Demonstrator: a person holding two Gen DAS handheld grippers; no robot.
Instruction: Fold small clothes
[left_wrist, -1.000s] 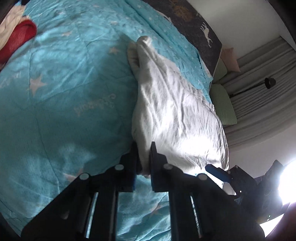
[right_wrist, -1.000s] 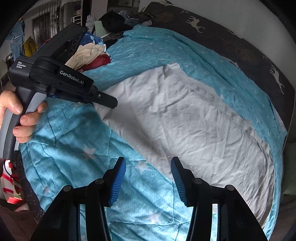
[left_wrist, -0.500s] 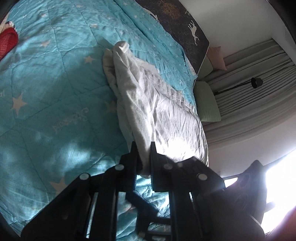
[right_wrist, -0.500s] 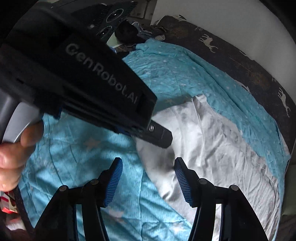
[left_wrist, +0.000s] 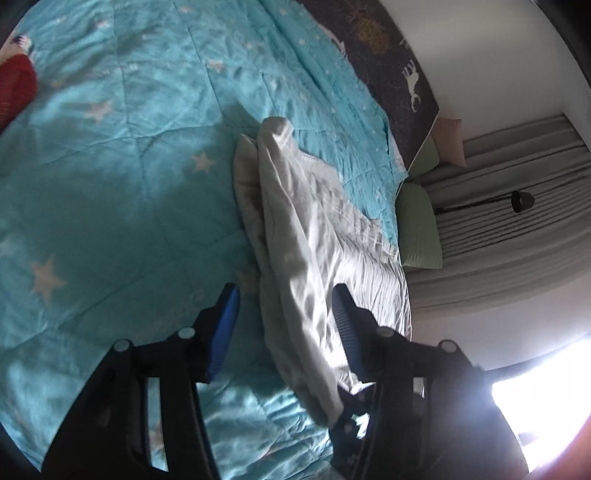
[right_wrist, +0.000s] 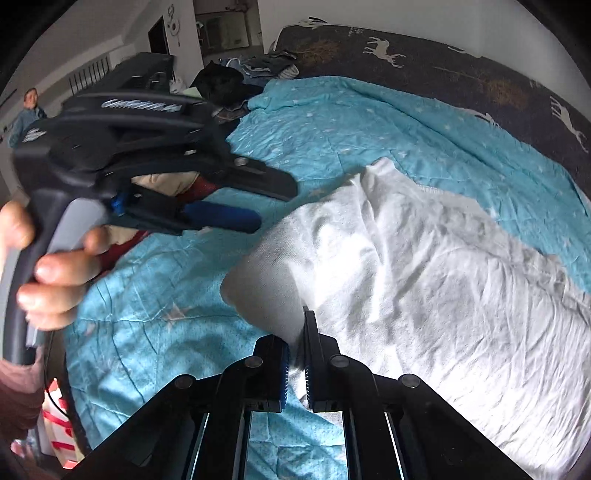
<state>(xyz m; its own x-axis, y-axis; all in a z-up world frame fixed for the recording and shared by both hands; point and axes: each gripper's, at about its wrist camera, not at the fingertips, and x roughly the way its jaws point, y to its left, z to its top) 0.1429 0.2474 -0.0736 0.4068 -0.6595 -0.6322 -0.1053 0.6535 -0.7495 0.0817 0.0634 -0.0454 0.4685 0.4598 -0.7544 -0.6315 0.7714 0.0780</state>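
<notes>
Change, left fingers: the left gripper (left_wrist: 284, 314) was pinching the near edge of the white garment (left_wrist: 314, 236) a moment ago; its jaws have just been opening, and the cloth now lies loose between them.
Change, right fingers: the right gripper (right_wrist: 295, 354) stood spread over the bedspread beside the garment; its jaws have just been closing, and cloth is now caught between them.
Garment: white, wrinkled, folded lengthwise, lying on the turquoise star-print bedspread (left_wrist: 110, 184), running away from the grippers toward the dark deer-print headboard (right_wrist: 461, 66).
Garment and left fingers: the folded edge passes between the two blue pads, touching neither as far as the view shows.
Garment and right fingers: the near corner of the garment (right_wrist: 266, 295) is lifted slightly and nipped between the pads.
Left hand (right_wrist: 48, 273): wraps the left gripper's handle, seen left of the garment in the right wrist view.
Red cloth (left_wrist: 14, 88): on the bedspread, well apart from the garment.
</notes>
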